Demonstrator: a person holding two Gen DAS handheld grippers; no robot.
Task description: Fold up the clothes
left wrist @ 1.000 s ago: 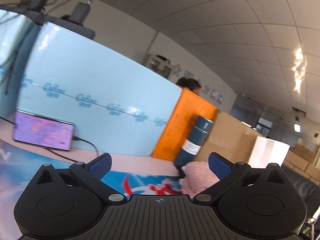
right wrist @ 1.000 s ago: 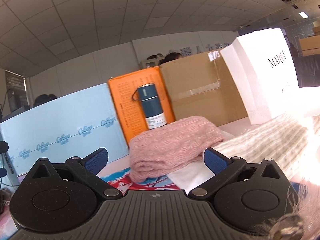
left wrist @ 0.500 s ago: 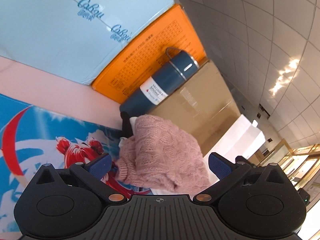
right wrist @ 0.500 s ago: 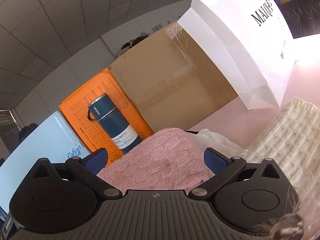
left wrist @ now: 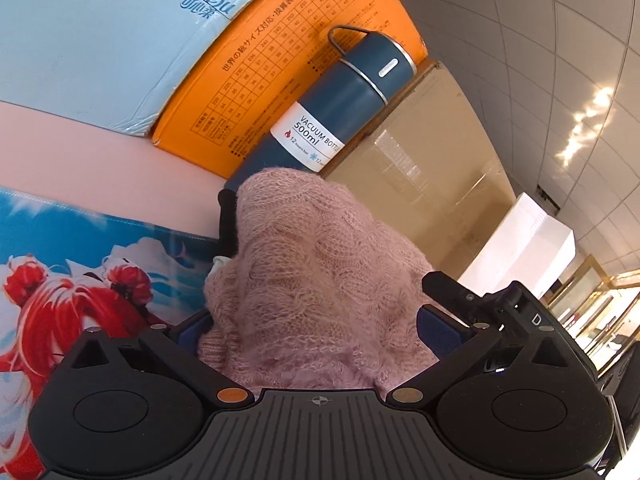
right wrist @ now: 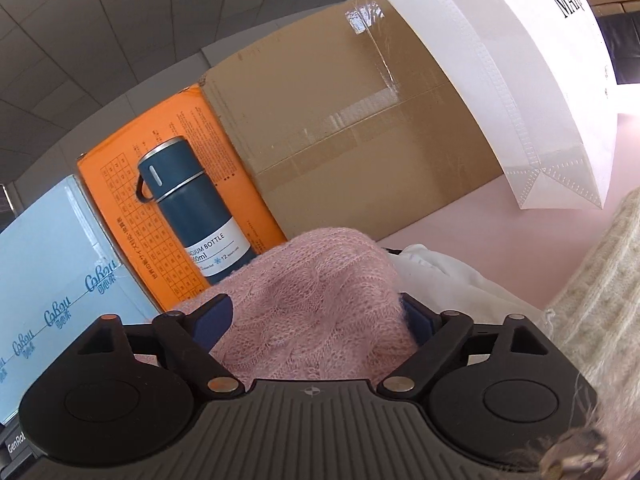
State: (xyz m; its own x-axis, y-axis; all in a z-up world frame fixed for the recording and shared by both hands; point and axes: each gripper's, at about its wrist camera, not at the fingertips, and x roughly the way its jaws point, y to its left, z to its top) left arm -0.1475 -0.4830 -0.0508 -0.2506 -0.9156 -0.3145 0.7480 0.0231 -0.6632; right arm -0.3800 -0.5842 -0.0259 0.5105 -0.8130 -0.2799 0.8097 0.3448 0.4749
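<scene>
Knitwear fills both views: the pink sweater [left wrist: 320, 280] bulges up between the spread fingers of the left gripper [left wrist: 316, 330], whose pads sit at either flank of the heap, released. In the right wrist view the sweater [right wrist: 312, 304] lies likewise between the parted, unclenched fingers of the right gripper [right wrist: 316, 320]. A blue vacuum bottle [right wrist: 192, 208] stands at 11 o'clock behind it, a cream knit [right wrist: 604, 300] at 3 o'clock.

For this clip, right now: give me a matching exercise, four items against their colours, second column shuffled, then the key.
Items:
1. sweater
2. vacuum bottle
3. size-chart box
4. shopping bag

Colours:
A. orange
B. white
C. pink
D. dark blue

Pairs: 1-C, 2-D, 3-A, 4-B
</scene>
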